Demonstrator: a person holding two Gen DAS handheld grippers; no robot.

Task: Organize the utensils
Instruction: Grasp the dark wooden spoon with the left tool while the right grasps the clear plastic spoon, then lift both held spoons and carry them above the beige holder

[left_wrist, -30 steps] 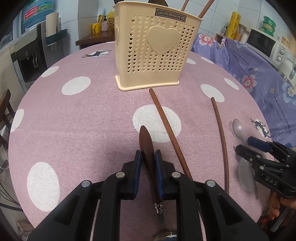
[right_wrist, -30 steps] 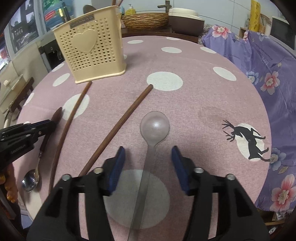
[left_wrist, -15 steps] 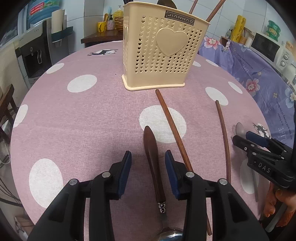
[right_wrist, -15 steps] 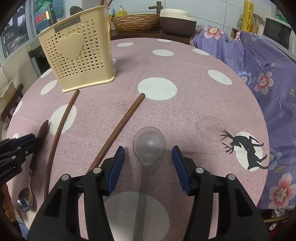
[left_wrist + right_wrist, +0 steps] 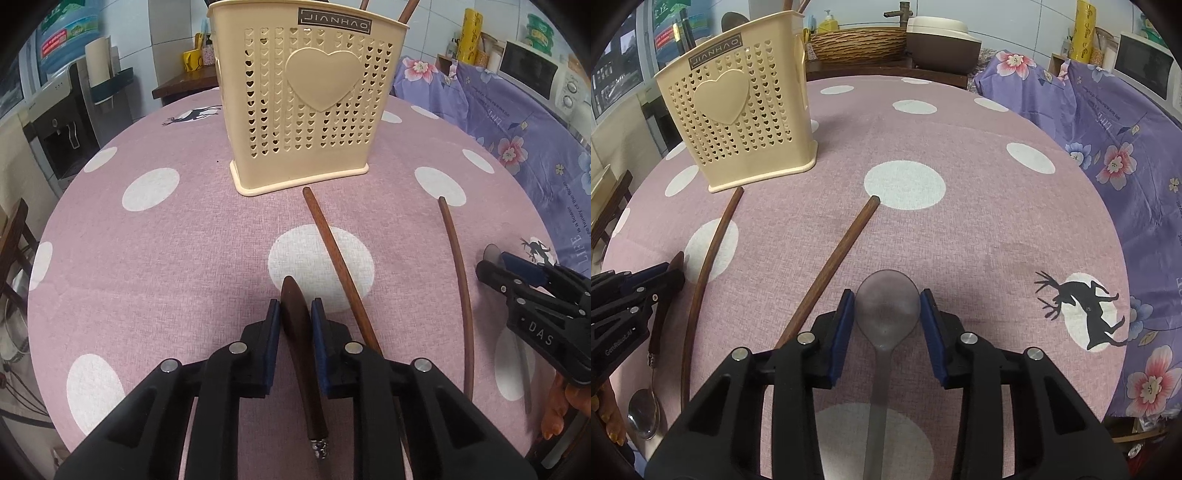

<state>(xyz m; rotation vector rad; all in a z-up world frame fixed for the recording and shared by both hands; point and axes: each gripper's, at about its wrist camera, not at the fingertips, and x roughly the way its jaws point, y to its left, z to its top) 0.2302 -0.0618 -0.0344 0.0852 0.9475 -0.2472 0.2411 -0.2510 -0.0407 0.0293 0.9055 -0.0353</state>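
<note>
A cream perforated utensil basket (image 5: 306, 96) with a heart stands at the back of the pink dotted table; it also shows in the right wrist view (image 5: 738, 110). My left gripper (image 5: 295, 314) is shut on the dark wooden handle of a metal spoon (image 5: 301, 347); the spoon's bowl shows in the right wrist view (image 5: 644, 411). My right gripper (image 5: 887, 306) has its pads against both sides of the bowl of a translucent grey plastic spoon (image 5: 886, 306) lying on the table. Two long wooden sticks (image 5: 340, 269) (image 5: 461, 295) lie between the grippers.
A purple flowered cloth (image 5: 1108, 129) covers furniture at the right. A wicker basket (image 5: 857, 42) and a cooker (image 5: 942, 40) stand behind the table. A water dispenser (image 5: 62, 122) is at the left. The table edge (image 5: 1119, 295) curves close on the right.
My left gripper opened half a second ago and has closed again on the wooden spoon handle. My right gripper moved forward and narrowed around the plastic spoon's bowl.
</note>
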